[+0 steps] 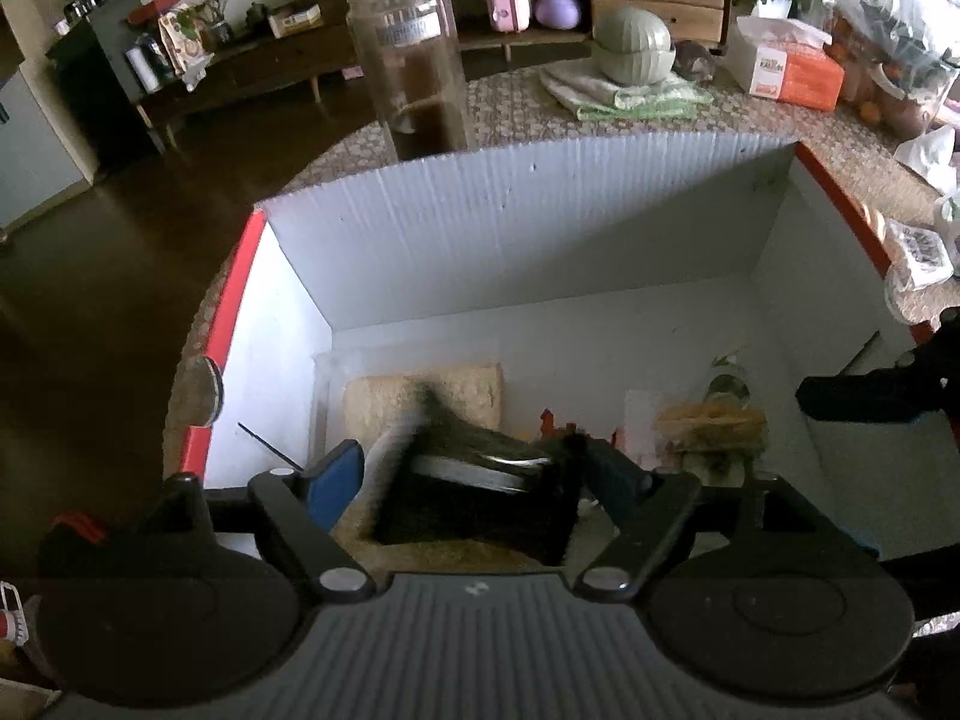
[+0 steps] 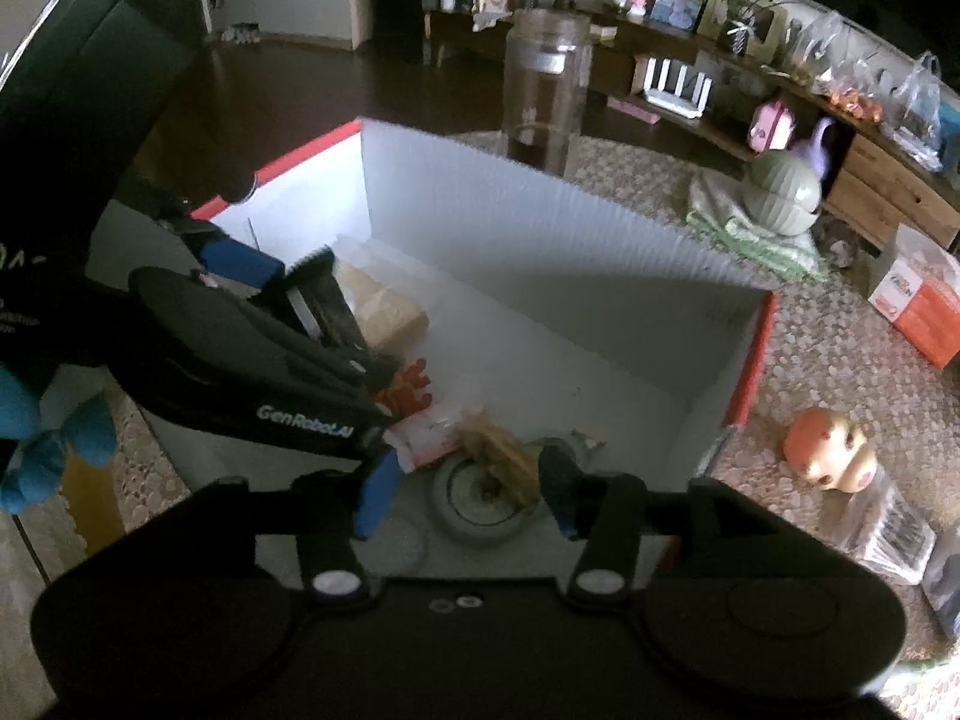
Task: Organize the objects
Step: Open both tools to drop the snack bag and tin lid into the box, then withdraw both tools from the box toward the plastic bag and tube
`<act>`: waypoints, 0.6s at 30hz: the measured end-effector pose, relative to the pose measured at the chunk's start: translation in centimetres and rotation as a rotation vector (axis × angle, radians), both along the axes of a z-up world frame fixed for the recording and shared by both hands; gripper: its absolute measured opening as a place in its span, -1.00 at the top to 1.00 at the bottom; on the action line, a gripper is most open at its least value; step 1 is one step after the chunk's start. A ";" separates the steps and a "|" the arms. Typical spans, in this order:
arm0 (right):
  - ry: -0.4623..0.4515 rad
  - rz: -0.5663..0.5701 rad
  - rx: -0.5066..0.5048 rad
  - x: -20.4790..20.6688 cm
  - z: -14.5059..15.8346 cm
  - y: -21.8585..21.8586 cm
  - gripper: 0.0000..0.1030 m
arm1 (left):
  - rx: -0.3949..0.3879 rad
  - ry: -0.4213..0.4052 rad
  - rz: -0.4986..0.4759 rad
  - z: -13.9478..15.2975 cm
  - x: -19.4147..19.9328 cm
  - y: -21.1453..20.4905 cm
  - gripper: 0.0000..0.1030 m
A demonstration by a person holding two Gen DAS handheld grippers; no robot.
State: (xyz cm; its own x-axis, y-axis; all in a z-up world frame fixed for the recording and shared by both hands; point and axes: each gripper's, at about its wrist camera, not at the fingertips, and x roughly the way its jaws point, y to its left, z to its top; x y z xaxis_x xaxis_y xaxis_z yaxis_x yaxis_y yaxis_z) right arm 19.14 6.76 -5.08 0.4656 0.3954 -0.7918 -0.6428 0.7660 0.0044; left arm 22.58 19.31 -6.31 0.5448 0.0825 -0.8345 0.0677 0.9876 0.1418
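A white corrugated box with red rims (image 1: pixel 528 222) stands on the table; it also shows in the right wrist view (image 2: pixel 540 252). My left gripper (image 1: pixel 468 480) is low inside it, its jaws around a dark blurred object with a silver band (image 1: pixel 480 480), above a tan pad (image 1: pixel 462 390). The left gripper also shows in the right wrist view (image 2: pixel 300 300). My right gripper (image 2: pixel 468 492) is open over the box's near corner, above a round grey item (image 2: pixel 480 510) and a tan straw piece (image 2: pixel 504 456). A red and white packet (image 2: pixel 420 414) lies beside them.
A tall glass jar (image 1: pixel 414 60) stands behind the box. A green lidded bowl on a folded cloth (image 1: pixel 630 48), an orange tissue box (image 1: pixel 792 66) and bagged goods sit at the back right. A doll's head (image 2: pixel 831 450) lies right of the box.
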 end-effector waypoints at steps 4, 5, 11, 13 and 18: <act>-0.007 -0.001 0.030 -0.4 0.8 -0.9 -0.12 | -0.017 -0.016 0.000 0.7 -0.7 -0.1 -0.59; -0.012 0.001 0.035 -0.6 1.0 -1.1 -0.13 | -0.014 -0.021 -0.002 0.8 -0.8 -0.2 -0.59; -0.034 0.012 0.067 -1.7 2.5 -2.4 -0.17 | -0.003 -0.054 -0.005 2.0 -2.2 -0.8 -0.60; -0.040 0.015 0.080 -2.1 3.0 -3.0 -0.22 | -0.008 -0.063 -0.003 2.5 -2.8 -0.9 -0.60; -0.060 0.031 0.111 -3.6 4.4 -4.8 -0.28 | -0.022 -0.095 -0.006 3.8 -4.8 -1.5 -0.60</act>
